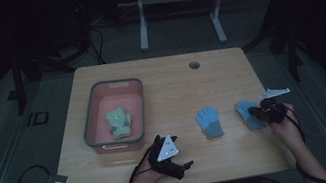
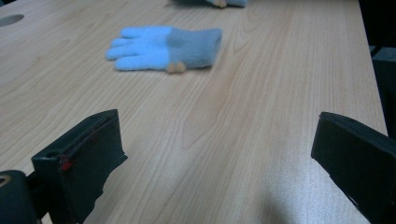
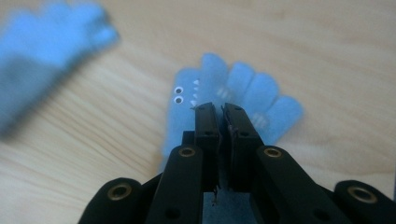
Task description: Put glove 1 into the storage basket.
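While your right tongs (image 3: 220,108) stand closed over the right-hand blue glove (image 1: 247,114), at the lower right of the high view, judge the grip from the right gripper view: the jaws meet almost flush above the glove's (image 3: 243,100) palm, just below its fingers. Whether they have pinched a fold of fabric cannot be told from these pictures.

Your left tongs (image 1: 179,166) stand wide open at the lower centre of the high view, resting low over the bare tabletop (image 1: 176,89) and holding nothing. In the left gripper view the second blue glove (image 2: 163,48) lies flat at the upper left, well apart from the jaws.

A green glove (image 1: 119,123) lies inside the pink bin (image 1: 89,120) at the left of the tabletop.

Treat each glove as light, soft and limp; it will likely sag and fold when lifted, and thin knit can slip from a shallow pinch. Take hold at the thicker grey cuff or gather a full fold at the palm.
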The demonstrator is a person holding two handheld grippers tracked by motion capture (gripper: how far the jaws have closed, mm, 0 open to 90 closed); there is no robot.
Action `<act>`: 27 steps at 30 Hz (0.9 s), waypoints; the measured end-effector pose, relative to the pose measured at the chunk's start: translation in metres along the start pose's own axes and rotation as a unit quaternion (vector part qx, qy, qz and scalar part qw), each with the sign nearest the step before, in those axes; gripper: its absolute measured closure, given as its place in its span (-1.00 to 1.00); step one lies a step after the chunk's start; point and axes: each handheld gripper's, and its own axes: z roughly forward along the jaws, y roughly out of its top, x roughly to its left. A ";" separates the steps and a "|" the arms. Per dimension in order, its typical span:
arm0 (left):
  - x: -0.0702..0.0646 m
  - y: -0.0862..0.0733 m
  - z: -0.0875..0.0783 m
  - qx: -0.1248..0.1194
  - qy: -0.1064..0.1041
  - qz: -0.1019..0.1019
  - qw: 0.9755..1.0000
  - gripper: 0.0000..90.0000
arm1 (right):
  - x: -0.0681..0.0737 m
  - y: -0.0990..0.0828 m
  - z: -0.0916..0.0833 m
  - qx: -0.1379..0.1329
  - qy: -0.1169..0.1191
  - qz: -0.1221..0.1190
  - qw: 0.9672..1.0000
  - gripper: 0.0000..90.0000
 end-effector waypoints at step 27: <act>0.004 -0.001 -0.007 -0.003 0.009 0.001 1.000 -0.95 | 0.053 0.005 0.029 0.016 -0.073 0.073 0.994 0.82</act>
